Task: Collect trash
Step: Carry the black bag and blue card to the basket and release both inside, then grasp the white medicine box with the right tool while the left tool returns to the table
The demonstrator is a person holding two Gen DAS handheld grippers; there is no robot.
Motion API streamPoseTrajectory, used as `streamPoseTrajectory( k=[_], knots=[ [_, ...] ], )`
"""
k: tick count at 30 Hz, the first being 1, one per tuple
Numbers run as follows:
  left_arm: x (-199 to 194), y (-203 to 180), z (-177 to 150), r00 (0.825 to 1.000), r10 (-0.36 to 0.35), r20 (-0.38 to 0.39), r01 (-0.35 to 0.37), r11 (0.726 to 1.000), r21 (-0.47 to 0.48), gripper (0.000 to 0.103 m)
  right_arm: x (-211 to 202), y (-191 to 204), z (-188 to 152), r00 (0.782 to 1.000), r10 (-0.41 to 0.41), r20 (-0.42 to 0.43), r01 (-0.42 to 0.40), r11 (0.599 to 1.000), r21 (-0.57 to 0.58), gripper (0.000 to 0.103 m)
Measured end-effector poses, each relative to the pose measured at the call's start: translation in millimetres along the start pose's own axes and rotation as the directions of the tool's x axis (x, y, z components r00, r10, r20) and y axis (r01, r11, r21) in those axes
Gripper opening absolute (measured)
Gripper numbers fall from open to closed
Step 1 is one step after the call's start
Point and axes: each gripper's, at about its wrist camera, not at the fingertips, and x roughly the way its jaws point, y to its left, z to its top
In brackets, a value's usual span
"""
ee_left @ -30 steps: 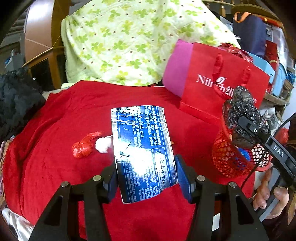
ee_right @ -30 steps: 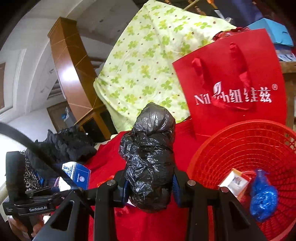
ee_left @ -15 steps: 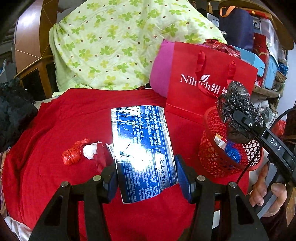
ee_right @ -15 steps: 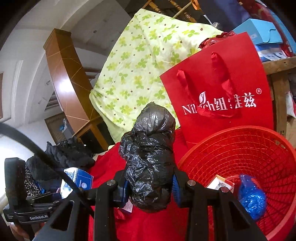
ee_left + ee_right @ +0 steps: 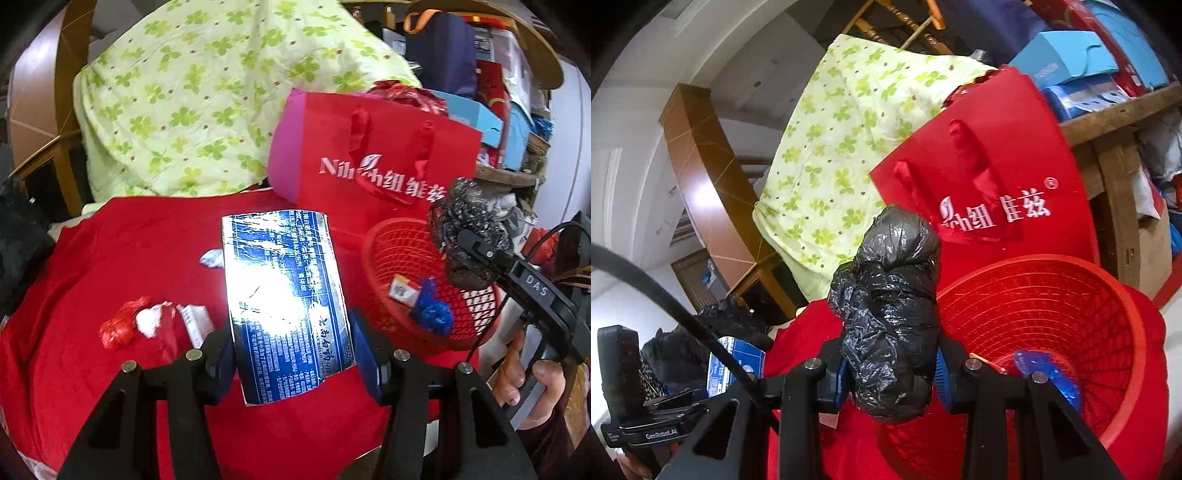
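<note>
Your left tool (image 5: 291,354) is clamped on a flattened blue box (image 5: 284,306), its pads pressing both long edges, and the box stands up over the red cloth (image 5: 110,243) that covers the table. Your right tool (image 5: 890,373) grips a crumpled black plastic bag (image 5: 890,314) — in the left wrist view that bag (image 5: 465,236) hangs over the far right rim of the red mesh basket (image 5: 391,243), with your hand (image 5: 532,384) on the handle just beyond the basket's outer edge. Inside the basket lie a small white and orange carton (image 5: 404,290) and a blue wad (image 5: 432,314). The basket sits near the right edge of the cloth; directly behind it a red paper gift bag (image 5: 388,155) stands upright, close against the far rim, so room there is tight. To the left the cloth is far more open: a red plastic scrap (image 5: 118,328), a white wad (image 5: 149,321) touching it and a small flat packet (image 5: 195,325) lie together near your left tool's left finger, and a pale scrap (image 5: 212,258) sits just beside the blue box's left edge. A green clover-print quilt (image 5: 207,92) closes off the back, and a dark bundle (image 5: 22,243) borders the cloth's left edge.
</note>
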Motion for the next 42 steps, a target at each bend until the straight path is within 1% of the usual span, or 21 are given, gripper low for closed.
streamPoseTrajectory(
  k=[4, 13, 18, 23, 29, 32, 33, 34, 35, 36, 39, 42],
  knots=[
    [0.4, -18.8, 7.0, 0.999, -0.040, 0.022, 0.039, 0.999, 0.030, 0.058, -6.2, -10.7, 4.8, 1.000, -0.010, 0.015, 0.010, 1.000, 0.025, 0.038],
    [9.2, -55.3, 18.5, 0.993, -0.113, 0.033, 0.110, 0.990, 0.091, 0.058, -20.2, -23.5, 10.7, 0.999, -0.023, 0.043, 0.020, 0.998, 0.065, 0.039],
    [19.3, -74.1, 23.3, 0.990, -0.140, 0.018, 0.137, 0.983, 0.119, 0.058, -28.1, -32.5, 14.3, 0.997, -0.043, 0.064, 0.037, 0.995, 0.092, 0.039],
    [32.4, -88.8, 29.3, 0.984, -0.178, -0.005, 0.177, 0.977, 0.120, 0.058, -34.9, -43.7, 16.6, 0.995, -0.061, 0.078, 0.051, 0.991, 0.125, 0.041],
    [50.2, -108.1, 31.1, 0.975, -0.219, -0.040, 0.223, 0.966, 0.130, 0.058, -38.8, -55.2, 17.1, 0.995, -0.082, 0.064, 0.072, 0.986, 0.151, 0.041],
    [63.2, -117.5, 29.8, 0.973, -0.223, -0.061, 0.229, 0.964, 0.137, 0.059, -38.6, -58.8, 16.4, 0.994, -0.093, 0.050, 0.084, 0.984, 0.160, 0.041],
    [69.3, -120.3, 28.9, 0.972, -0.224, -0.076, 0.232, 0.963, 0.137, 0.062, -38.3, -60.8, 16.1, 0.993, -0.106, 0.044, 0.098, 0.982, 0.163, 0.042],
    [74.5, -121.9, 27.9, 0.970, -0.224, -0.090, 0.234, 0.963, 0.132, 0.063, -37.9, -62.4, 16.4, 0.993, -0.113, 0.040, 0.105, 0.980, 0.167, 0.053],
    [78.0, -122.5, 26.6, 0.970, -0.223, -0.100, 0.234, 0.964, 0.126, 0.066, -37.5, -64.4, 16.3, 0.992, -0.120, 0.034, 0.112, 0.978, 0.174, 0.068],
    [80.8, -122.4, 25.1, 0.969, -0.221, -0.108, 0.233, 0.965, 0.122, 0.066, -37.4, -66.9, 15.9, 0.992, -0.123, 0.029, 0.116, 0.976, 0.184, 0.072],
    [86.0, -118.8, 17.2, 0.967, -0.218, -0.131, 0.232, 0.966, 0.111, 0.066, -40.1, -71.1, 16.4, 0.991, -0.128, 0.036, 0.119, 0.975, 0.187, 0.072],
    [81.0, -109.8, 9.3, 0.970, -0.203, -0.133, 0.219, 0.969, 0.116, 0.066, -42.3, -71.1, 16.7, 0.991, -0.126, 0.048, 0.114, 0.974, 0.193, 0.072]
  ],
)
